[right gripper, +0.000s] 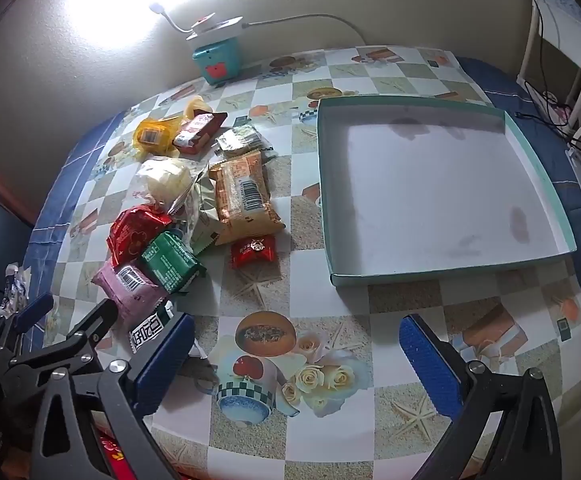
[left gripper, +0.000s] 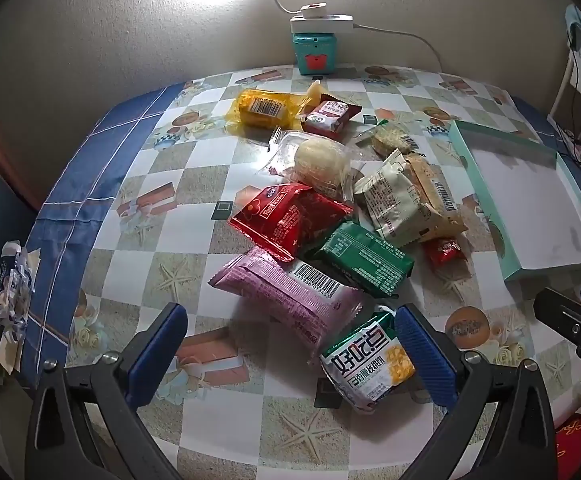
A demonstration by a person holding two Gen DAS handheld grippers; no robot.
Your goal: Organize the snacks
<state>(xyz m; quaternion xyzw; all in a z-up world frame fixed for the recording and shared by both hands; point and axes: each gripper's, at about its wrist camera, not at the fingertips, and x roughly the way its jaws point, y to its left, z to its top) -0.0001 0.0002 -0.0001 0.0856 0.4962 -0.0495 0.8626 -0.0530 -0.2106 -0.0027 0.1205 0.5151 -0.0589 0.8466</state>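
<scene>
Green-white snack packet (left gripper: 368, 364) just inside the spread left gripper (left gripper: 290, 350)
Right gripper (right gripper: 296, 354) gapes over bare worktop (right gripper: 330, 432); teal box (right gripper: 442, 272) ahead.

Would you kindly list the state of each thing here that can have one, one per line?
left gripper: open, holding nothing
right gripper: open, holding nothing
teal box: open-topped, empty
desk lamp: switched on
pink packet: sealed, lying flat on the table
red packet: sealed, resting on the pile
small red candy: wrapped, lying apart from the box
</scene>
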